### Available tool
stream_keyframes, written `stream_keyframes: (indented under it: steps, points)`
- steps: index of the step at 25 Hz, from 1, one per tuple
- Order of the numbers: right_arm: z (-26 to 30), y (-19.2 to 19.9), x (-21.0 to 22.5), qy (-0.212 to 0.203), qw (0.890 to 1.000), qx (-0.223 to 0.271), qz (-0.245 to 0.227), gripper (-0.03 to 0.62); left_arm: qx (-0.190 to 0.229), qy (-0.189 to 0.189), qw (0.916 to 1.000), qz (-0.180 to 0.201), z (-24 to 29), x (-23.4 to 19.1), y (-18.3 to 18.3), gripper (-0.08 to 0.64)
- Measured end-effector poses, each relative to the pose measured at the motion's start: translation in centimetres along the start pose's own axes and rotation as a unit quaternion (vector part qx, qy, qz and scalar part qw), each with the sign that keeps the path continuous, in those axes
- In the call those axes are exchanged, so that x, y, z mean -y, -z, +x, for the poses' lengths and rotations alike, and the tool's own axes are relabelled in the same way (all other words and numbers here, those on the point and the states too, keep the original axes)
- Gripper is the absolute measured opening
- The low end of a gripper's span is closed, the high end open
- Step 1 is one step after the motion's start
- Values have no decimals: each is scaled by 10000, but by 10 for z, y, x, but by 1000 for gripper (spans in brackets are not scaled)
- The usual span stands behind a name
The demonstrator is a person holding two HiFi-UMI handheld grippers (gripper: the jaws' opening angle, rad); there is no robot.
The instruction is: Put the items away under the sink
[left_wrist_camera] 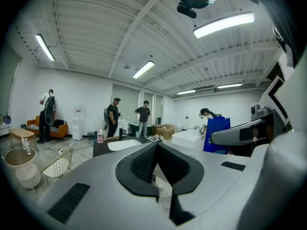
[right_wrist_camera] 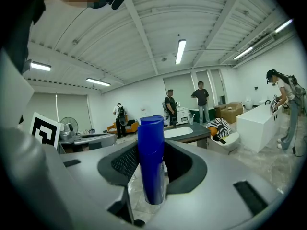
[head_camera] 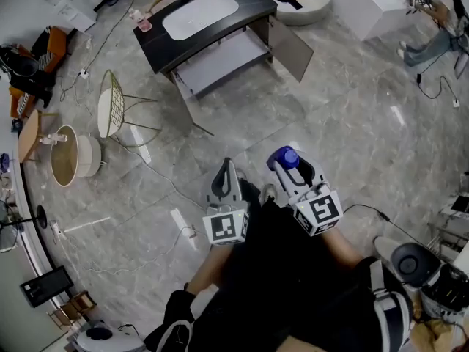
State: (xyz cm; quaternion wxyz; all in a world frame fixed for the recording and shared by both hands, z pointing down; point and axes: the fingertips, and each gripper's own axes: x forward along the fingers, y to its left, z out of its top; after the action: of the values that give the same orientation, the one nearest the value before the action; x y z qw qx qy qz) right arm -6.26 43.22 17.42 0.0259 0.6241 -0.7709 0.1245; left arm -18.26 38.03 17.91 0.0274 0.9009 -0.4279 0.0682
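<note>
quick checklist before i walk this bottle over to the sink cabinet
1. Bottle held by right hand-held gripper: ok, upright, the jaws closed on it.
2. Left hand-held gripper free: ok, jaws together, nothing in them.
3. Cabinet door under the sink open: ok.
4. Room inside the cabinet: cannot tell from here.
5. Cable off the route: not ok, it runs just ahead on the left.

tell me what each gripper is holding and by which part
The right gripper holds a blue bottle upright, jaws clamped on the middle of its body, its top above them. The left gripper holds nothing; its jaws are together.
</note>
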Motion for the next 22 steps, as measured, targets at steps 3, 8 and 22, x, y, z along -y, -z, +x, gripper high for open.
stream_keyframes:
  steps: [3,8,22]
  points:
    - [11,0,10,-8,10000,-23,53,152,7,-24,9999,-135,18,-3,1,15]
    - [55,-10,34,33,10000,-29,4,152,-40,66,9997,-230,73,-18,6,15]
    - [235,-69,132,304,9990,-234,-234,152,92,198,9986,-474,268,-91,-27,15]
